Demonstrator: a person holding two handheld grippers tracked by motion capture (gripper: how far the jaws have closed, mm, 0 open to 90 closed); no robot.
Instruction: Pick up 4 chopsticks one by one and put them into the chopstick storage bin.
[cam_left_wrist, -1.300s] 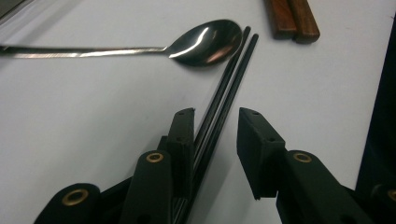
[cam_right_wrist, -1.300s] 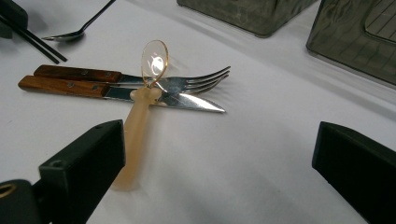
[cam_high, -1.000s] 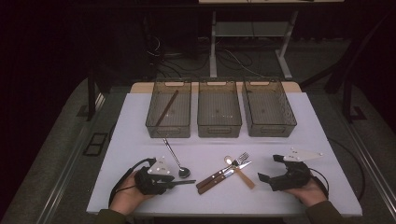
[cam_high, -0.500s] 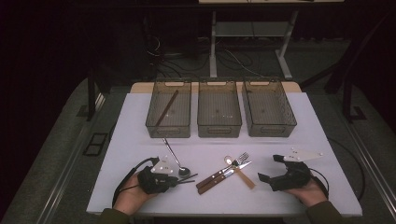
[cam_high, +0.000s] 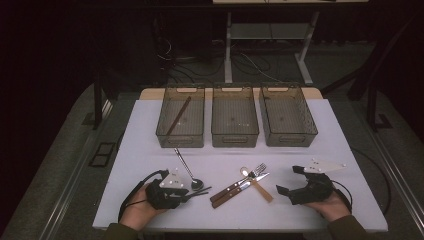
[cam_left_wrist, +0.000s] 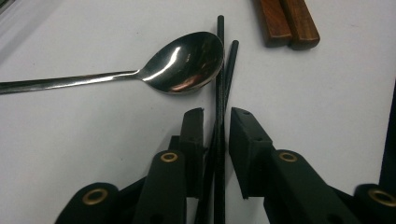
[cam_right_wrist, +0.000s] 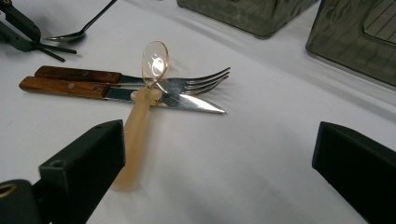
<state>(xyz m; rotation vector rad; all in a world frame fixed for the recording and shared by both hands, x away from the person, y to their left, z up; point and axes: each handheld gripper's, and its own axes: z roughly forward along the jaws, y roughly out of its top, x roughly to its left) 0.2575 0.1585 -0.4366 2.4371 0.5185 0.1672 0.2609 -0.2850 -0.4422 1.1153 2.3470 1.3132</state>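
Two black chopsticks (cam_left_wrist: 219, 70) lie on the white table between the jaws of my left gripper (cam_left_wrist: 217, 116). The jaws have just been opening, and a thin gap shows beside the right pad. The chopstick tips rest against the bowl of a metal spoon (cam_left_wrist: 187, 60). In the high view, my left gripper (cam_high: 192, 196) sits at the front left with the chopsticks (cam_high: 202, 191) sticking out to its right. My right gripper (cam_high: 289, 180) rests at the front right. In its own view it (cam_right_wrist: 219, 140) stands wide open, with an amber plastic spoon (cam_right_wrist: 140, 107) just beyond its left jaw.
A wood-handled fork (cam_right_wrist: 74, 74) and knife (cam_right_wrist: 65, 87) lie side by side under the plastic spoon. Three clear bins (cam_high: 180, 141) (cam_high: 235, 141) (cam_high: 289, 141) stand in a row at the back. The left one holds a brown stick (cam_high: 178, 117).
The chopsticks at the left gripper have shifted slightly, and their tips now angle up beside the spoon bowl. The right gripper has stayed still.
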